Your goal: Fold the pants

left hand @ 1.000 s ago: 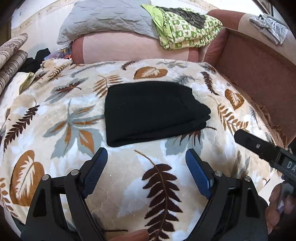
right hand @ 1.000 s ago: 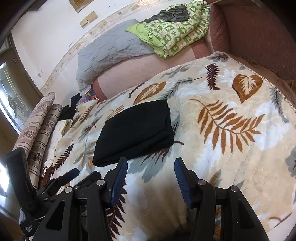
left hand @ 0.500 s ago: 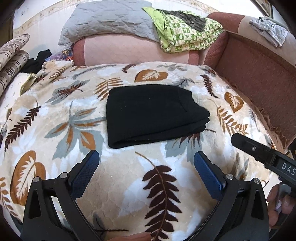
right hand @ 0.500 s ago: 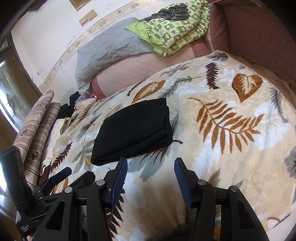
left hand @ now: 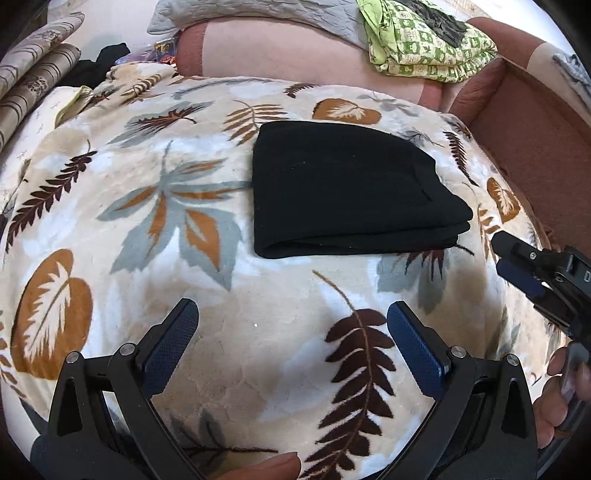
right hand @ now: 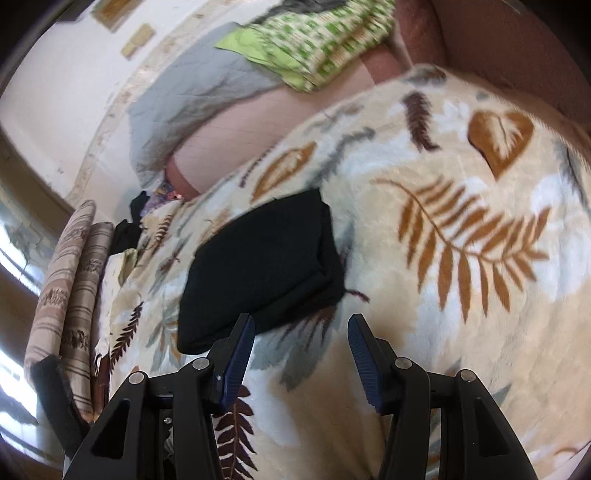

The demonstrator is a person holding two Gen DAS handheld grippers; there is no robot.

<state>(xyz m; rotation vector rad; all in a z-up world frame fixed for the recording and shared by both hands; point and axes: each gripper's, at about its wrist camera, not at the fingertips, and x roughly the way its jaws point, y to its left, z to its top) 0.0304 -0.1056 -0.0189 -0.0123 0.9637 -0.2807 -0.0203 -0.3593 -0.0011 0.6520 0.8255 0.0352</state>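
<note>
Soft and covered in leaves, the blanket (left hand: 229,332) lay over the bed, with brown, orange and grey leaf shapes all across it. Your black pants (left hand: 343,192) sat on the blanket, folded into a neat flat block with the layers showing along the near edge. They were a bit right of the middle in your left view, and left of the middle in your right view (right hand: 262,266).

Your left gripper (left hand: 291,347) was near you, over bare blanket, with its two blue pads spread wide apart and nothing between them. It was not touching the pants. Your right gripper (right hand: 301,349) was also spread apart and held nothing. Its left pad (right hand: 240,350) looked close to the near corner of the pants, but you could not tell if it touched. The right view was blurry.

At the far side was a pink cushion (left hand: 288,51) with a grey quilt (left hand: 236,11) on top. A green checked cloth (left hand: 424,48) lay at the far right. Striped pillows (left hand: 33,74) were at the far left.
</note>
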